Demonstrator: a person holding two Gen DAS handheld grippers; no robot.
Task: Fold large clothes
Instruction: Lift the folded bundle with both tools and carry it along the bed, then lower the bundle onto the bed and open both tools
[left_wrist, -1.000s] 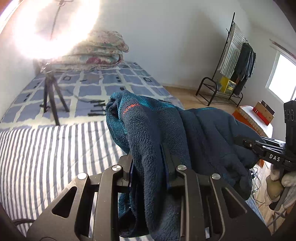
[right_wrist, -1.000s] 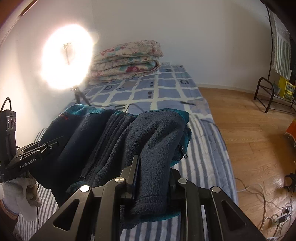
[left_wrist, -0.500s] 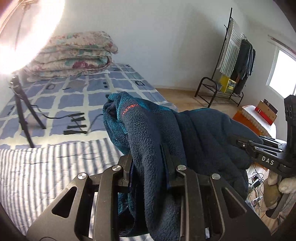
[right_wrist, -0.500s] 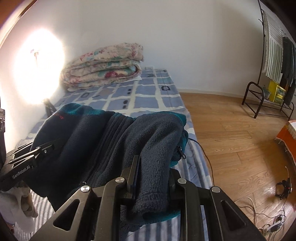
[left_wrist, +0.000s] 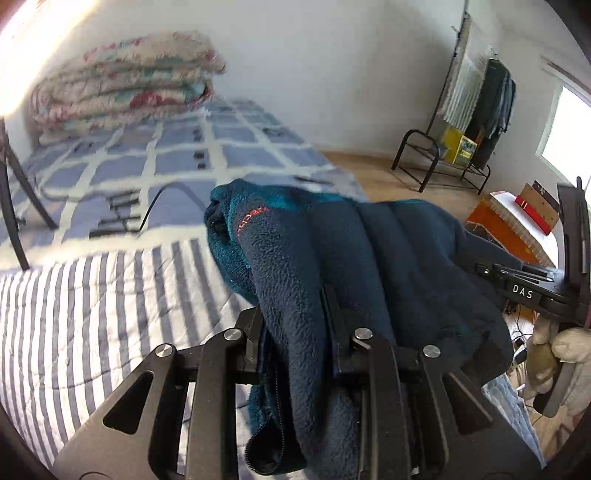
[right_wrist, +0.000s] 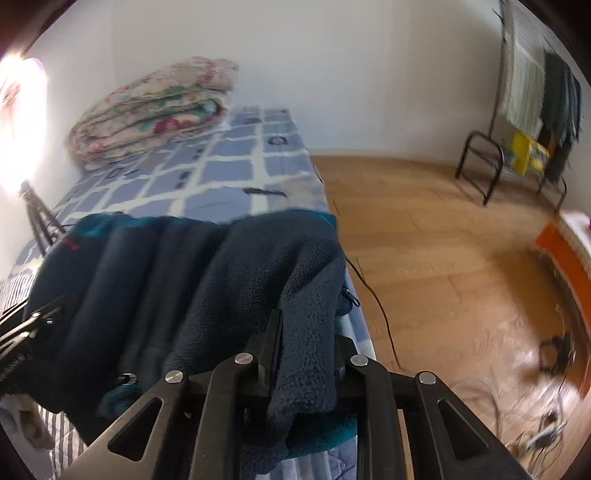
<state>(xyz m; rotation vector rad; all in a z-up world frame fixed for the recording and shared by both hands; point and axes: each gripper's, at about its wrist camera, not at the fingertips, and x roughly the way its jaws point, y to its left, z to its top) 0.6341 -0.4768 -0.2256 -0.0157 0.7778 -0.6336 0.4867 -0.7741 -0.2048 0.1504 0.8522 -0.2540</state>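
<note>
A dark navy fleece jacket (left_wrist: 388, 258) with teal lining and a small red logo hangs bunched between both grippers, above the striped bed cover (left_wrist: 92, 314). My left gripper (left_wrist: 293, 295) is shut on one end of the fleece. My right gripper (right_wrist: 306, 321) is shut on the other end of the fleece jacket (right_wrist: 166, 280). The right gripper also shows at the right of the left wrist view (left_wrist: 524, 291), and the left gripper at the left edge of the right wrist view (right_wrist: 22, 328). Fabric hides the fingertips.
A folded floral quilt (left_wrist: 122, 85) lies at the head of the checked bedsheet (left_wrist: 221, 147). A tripod (left_wrist: 14, 206) stands on the bed at left. A cable (right_wrist: 373, 299) runs off the bed edge onto the wooden floor (right_wrist: 443, 258). A clothes rack (left_wrist: 472, 110) stands by the far wall.
Both views have swung right: the bright ring light has left the left view and sits at the right view's edge. The fleece stays clamped in both grippers.
</note>
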